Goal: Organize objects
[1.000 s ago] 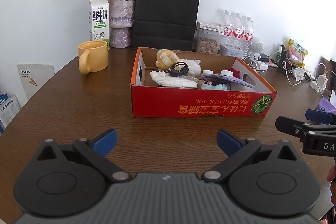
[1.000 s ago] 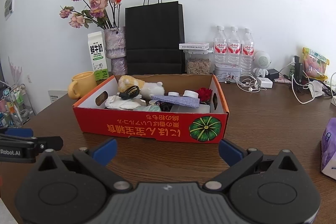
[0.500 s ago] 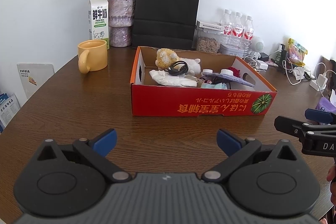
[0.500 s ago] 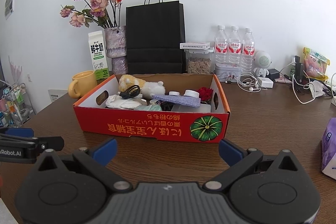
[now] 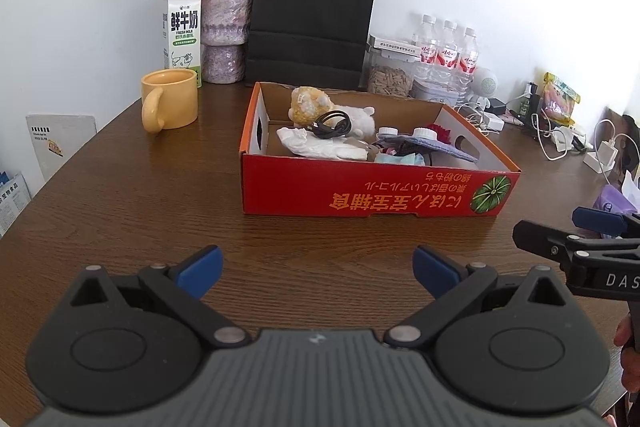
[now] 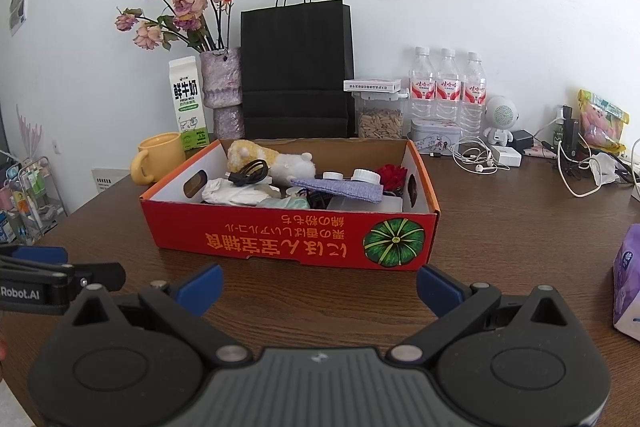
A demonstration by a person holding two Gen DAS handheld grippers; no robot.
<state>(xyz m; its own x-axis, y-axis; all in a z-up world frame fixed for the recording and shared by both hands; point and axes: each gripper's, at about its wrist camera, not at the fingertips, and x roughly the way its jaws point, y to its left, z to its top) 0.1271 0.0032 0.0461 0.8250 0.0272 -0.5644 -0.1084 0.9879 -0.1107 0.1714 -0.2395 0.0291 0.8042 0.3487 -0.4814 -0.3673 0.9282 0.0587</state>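
Note:
A red cardboard box (image 5: 372,193) (image 6: 280,235) sits mid-table, open on top. Inside lie a yellow and white plush toy (image 5: 310,105) (image 6: 256,153), a coiled black cable (image 5: 332,125) (image 6: 249,174), white crumpled cloth (image 5: 316,145) (image 6: 230,193), a purple knitted cloth (image 6: 336,189) over white-capped bottles (image 6: 366,175), and a red item (image 6: 391,174). My left gripper (image 5: 318,273) is open, short of the box's front wall, with nothing between its fingers. My right gripper (image 6: 318,287) is open too, just before the same wall, holding nothing.
Behind the box stand a yellow mug (image 5: 170,105), a milk carton (image 5: 182,33), a vase of dried roses (image 5: 226,31), a black paper bag (image 5: 312,21), a seed jar (image 6: 380,117) and water bottles (image 6: 448,87). Cables and chargers (image 6: 484,161) lie right; a purple tissue pack (image 6: 628,291) sits near right.
Both views have crept slightly toward the box; the grippers stay open and nothing in the box has moved.

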